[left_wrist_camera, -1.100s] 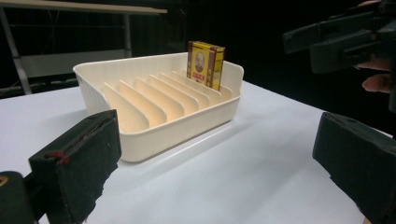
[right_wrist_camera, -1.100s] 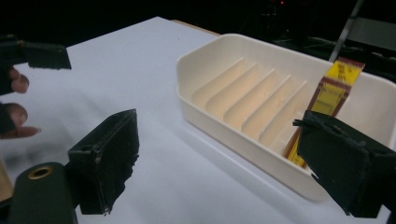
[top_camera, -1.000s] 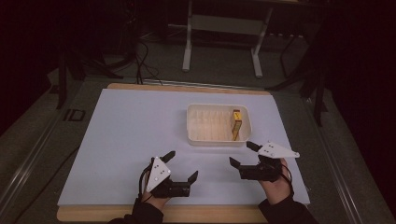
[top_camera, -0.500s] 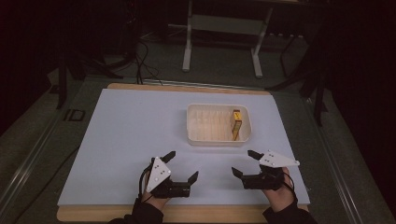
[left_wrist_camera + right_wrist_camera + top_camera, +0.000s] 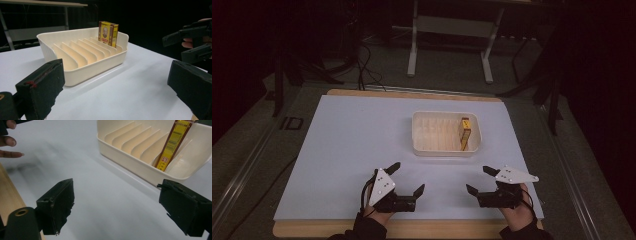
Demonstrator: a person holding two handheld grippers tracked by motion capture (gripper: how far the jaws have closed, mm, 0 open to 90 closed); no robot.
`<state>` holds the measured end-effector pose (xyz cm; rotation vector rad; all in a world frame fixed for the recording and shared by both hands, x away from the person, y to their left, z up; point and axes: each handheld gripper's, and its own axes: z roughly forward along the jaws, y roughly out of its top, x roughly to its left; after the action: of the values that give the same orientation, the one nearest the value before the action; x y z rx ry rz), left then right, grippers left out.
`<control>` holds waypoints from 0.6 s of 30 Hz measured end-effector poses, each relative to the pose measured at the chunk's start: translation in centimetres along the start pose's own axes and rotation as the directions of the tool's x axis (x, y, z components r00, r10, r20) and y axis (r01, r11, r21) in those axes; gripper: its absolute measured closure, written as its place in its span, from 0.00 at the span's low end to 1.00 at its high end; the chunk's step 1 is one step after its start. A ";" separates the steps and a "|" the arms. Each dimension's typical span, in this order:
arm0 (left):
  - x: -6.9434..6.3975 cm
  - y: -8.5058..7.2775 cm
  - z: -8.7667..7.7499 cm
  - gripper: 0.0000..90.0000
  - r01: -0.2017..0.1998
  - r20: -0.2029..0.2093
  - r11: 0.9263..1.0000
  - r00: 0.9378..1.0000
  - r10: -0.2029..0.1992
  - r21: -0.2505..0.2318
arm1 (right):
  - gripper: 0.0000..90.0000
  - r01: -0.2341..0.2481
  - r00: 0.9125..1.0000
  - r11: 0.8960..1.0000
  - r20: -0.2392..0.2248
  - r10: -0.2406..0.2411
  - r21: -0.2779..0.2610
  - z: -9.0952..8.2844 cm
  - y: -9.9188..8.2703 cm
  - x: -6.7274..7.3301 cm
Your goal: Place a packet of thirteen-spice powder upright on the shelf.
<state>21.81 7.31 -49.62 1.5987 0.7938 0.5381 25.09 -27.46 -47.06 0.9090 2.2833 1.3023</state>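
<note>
Our right gripper (image 5: pixel 479 181) has drawn back toward six o'clock from the tray (image 5: pixel 445 148); both grippers' fingers stay apart, left gripper (image 5: pixel 408 178) unmoved.

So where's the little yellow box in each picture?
High view: the yellow box stands at the right end of the white tray.
Left gripper view: the box is top middle, at the tray's far end.
Right gripper view: the box leans, top right.
Shared landmark: the tray's slot dividers.
</note>
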 end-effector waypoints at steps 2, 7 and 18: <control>0.0 0.0 0.0 0.02 -0.002 -0.002 1.000 1.000 0.002 0.000 | 0.14 -0.002 1.000 1.000 -0.004 0.001 -0.004 -0.2 -0.1 -0.2; 0.0 0.0 0.0 0.02 -0.002 0.001 1.000 1.000 0.002 -0.002 | 0.14 -0.019 1.000 1.000 -0.006 0.019 -0.003 -0.6 -0.6 -0.7; -0.1 0.0 0.1 0.02 -0.010 0.008 1.000 1.000 0.010 -0.003 | 0.15 -0.027 1.000 1.000 0.016 0.027 0.004 -0.8 -1.0 -1.4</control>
<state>21.80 7.13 -49.62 1.6021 0.7791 0.5400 25.29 -29.27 -47.54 0.9511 2.2700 1.2972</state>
